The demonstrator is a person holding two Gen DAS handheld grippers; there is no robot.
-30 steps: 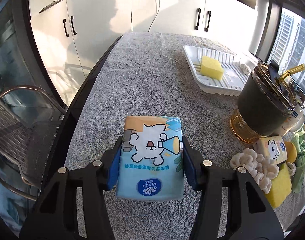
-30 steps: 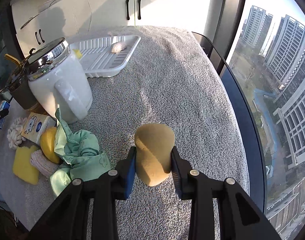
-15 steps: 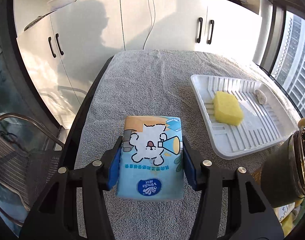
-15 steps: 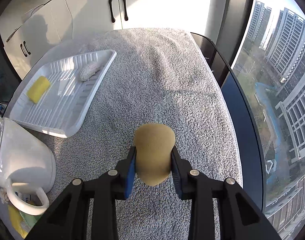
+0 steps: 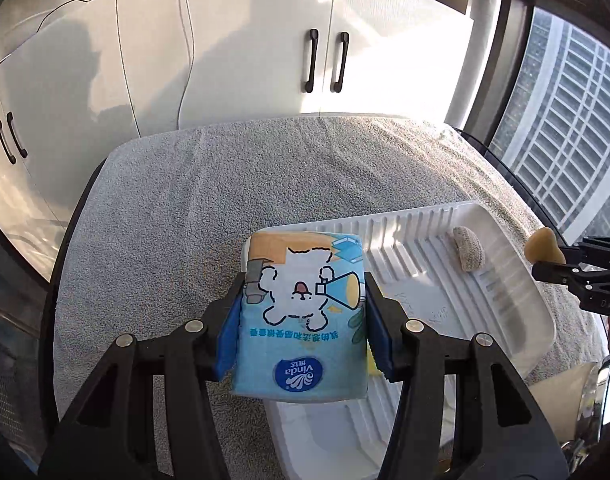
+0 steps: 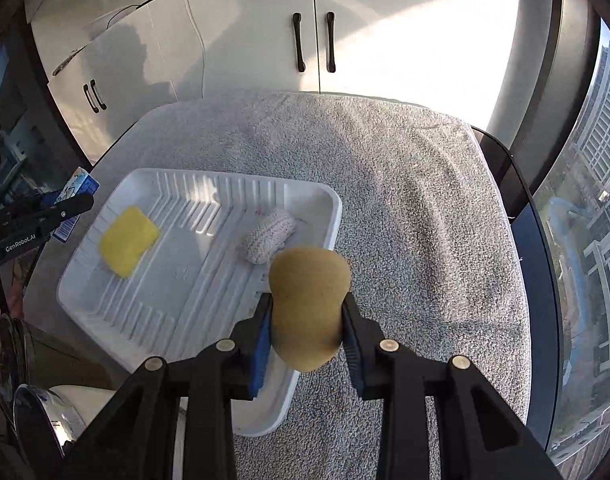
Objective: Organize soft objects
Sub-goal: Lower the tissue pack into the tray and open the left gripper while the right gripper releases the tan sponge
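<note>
My left gripper is shut on a blue tissue pack with a white cartoon bear, held over the left end of the white ribbed tray. My right gripper is shut on a tan teardrop sponge, hanging above the tray's right rim. In the tray lie a yellow sponge and a small beige knitted pad. The right gripper with its tan sponge also shows at the right edge of the left wrist view. The left gripper shows at the left edge of the right wrist view.
A grey towel covers the table. White cupboards stand behind it and a window is at the right. A white mug and a glass jar rim sit near the tray's near-left corner.
Both grippers have carried their loads across the table to the tray; the pile of soft things and the cups have slid out of view. Neither grip has changed.
</note>
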